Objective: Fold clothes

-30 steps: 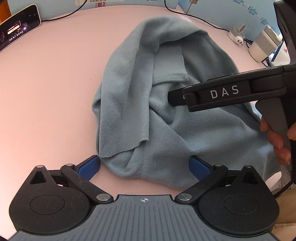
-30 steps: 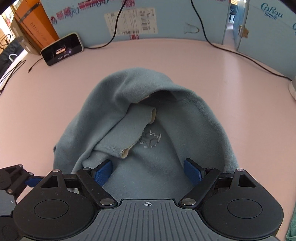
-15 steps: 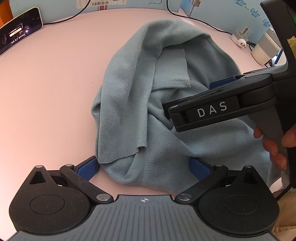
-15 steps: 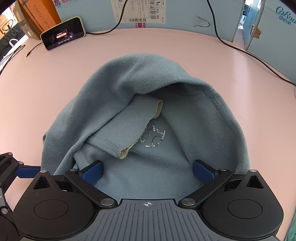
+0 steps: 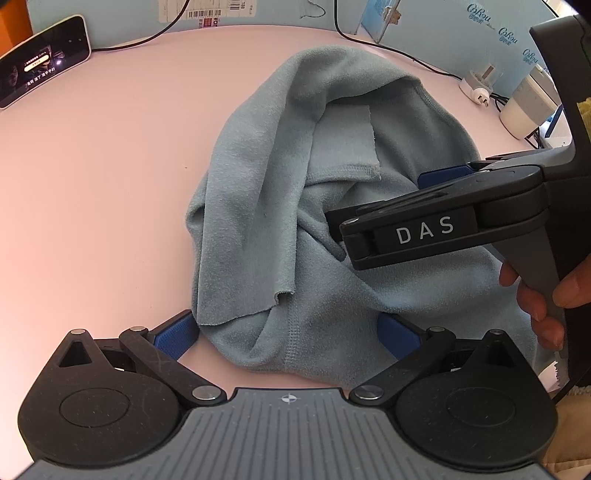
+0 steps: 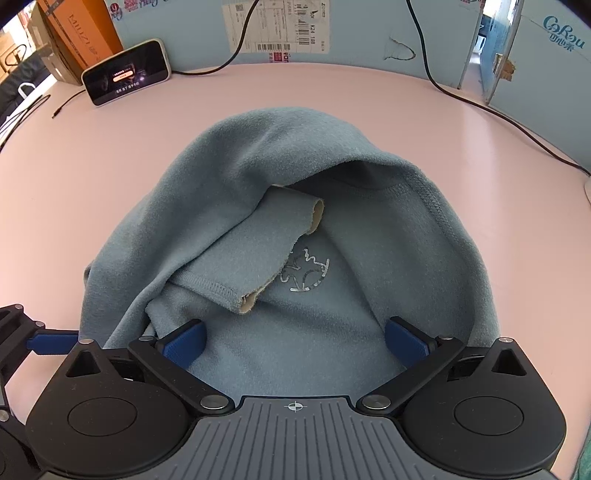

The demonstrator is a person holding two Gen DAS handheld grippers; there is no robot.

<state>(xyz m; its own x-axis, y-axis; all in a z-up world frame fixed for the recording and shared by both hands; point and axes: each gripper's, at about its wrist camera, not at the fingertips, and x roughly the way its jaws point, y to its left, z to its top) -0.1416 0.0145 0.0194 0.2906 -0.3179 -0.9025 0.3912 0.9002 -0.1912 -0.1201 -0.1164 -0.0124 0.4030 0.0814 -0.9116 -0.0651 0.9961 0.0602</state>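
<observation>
A blue-grey fleece garment (image 5: 332,206) lies heaped on the pink table (image 5: 110,184). In the right wrist view a sleeve (image 6: 240,266) lies across the garment (image 6: 388,240) next to a silver print (image 6: 306,275). My left gripper (image 5: 287,338) is open, its blue pads standing either side of the garment's near hem. My right gripper (image 6: 295,341) is open wide over the garment's middle, and no cloth is pinched. From the left wrist view the right gripper (image 5: 382,205) shows side-on with a hand (image 5: 535,295) on its handle. The left gripper's finger (image 6: 48,341) shows at the left edge.
A small screen device (image 5: 44,77) stands at the table's far left. Black cables (image 6: 480,103) run along the back by blue wall panels (image 6: 184,29). A white plug (image 5: 476,88) and a white canister (image 5: 528,107) sit at the far right. A brown box (image 6: 81,33) stands behind.
The right gripper's jaws have spread wider above the garment. In the left wrist view the right gripper sits a little lower in the picture. The garment has not moved.
</observation>
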